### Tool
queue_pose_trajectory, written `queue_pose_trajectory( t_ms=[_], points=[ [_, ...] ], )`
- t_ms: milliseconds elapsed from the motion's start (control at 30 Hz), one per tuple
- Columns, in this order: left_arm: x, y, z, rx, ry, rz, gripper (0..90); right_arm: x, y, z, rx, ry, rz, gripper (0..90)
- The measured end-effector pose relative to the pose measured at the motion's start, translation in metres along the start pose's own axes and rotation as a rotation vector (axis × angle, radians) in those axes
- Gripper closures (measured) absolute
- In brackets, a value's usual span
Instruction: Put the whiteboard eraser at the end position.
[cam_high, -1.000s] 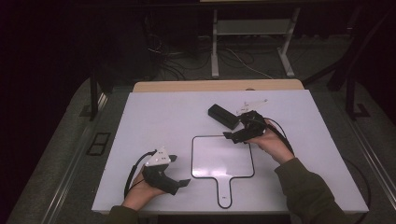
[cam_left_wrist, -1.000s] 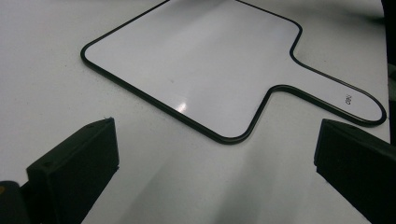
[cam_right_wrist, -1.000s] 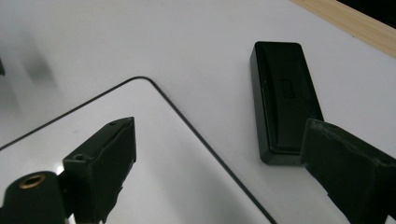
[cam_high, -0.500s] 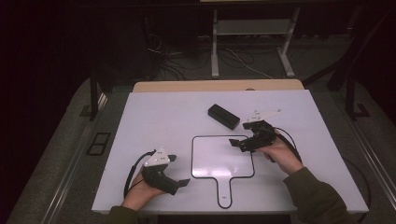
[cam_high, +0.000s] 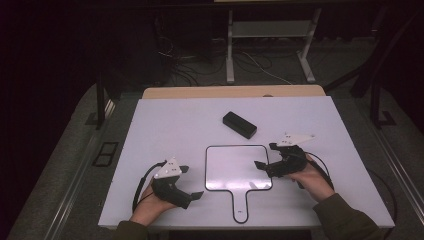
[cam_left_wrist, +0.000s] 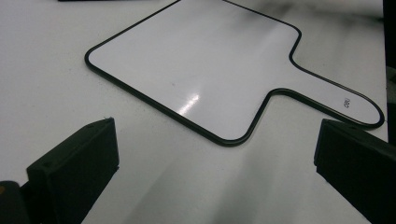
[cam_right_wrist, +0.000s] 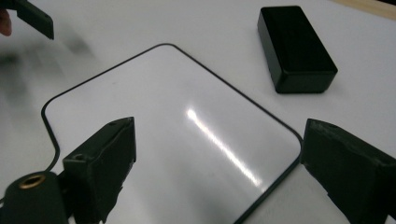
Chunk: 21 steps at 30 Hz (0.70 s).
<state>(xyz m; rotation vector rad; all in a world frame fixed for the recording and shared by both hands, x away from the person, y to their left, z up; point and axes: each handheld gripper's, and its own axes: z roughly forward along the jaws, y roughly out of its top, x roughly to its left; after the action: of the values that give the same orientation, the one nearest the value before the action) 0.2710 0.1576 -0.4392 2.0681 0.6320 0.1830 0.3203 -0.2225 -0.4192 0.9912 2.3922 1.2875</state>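
Observation:
A small whiteboard paddle (cam_high: 239, 167) with a black rim lies flat at the middle of the white table (cam_high: 165, 130), its handle toward the front edge. A black rectangular box (cam_high: 239, 125) lies just behind it. My left gripper (cam_high: 191, 183) rests left of the paddle, open and empty; in the left gripper view its jaws (cam_left_wrist: 215, 128) frame the paddle (cam_left_wrist: 201, 70). My right gripper (cam_high: 265, 156) hovers at the paddle's right edge, open with nothing in it. In the right gripper view the wide jaws (cam_right_wrist: 219, 135) face the paddle (cam_right_wrist: 163, 116) and the box (cam_right_wrist: 294, 46).
A wooden board edge (cam_high: 230, 91) runs along the table's far side. Behind it, metal stand legs (cam_high: 230, 55) and loose cables (cam_high: 260, 62) lie on the dark floor. A jaw of the left gripper (cam_right_wrist: 35, 18) shows at the top left of the right gripper view.
My right gripper has drawn back from beside the black box, toward the front and lower, to the paddle's right edge. The box, the paddle and the left gripper have stayed put.

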Motion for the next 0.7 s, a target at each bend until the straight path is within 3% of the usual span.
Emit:
queue_pose_trajectory(
  t_ms=[400,700],
  points=[
    [-0.001,0.001,-0.002,-0.014,0.005,-0.002,0.0,0.005,-0.031,-0.026,-0.077,0.005,0.044,9.3],
    [-0.001,0.0,-0.003,-0.02,0.005,-0.013,0.0,0.002,-0.053,-0.045,-0.071,-0.009,0.06,9.4]
  ],
)
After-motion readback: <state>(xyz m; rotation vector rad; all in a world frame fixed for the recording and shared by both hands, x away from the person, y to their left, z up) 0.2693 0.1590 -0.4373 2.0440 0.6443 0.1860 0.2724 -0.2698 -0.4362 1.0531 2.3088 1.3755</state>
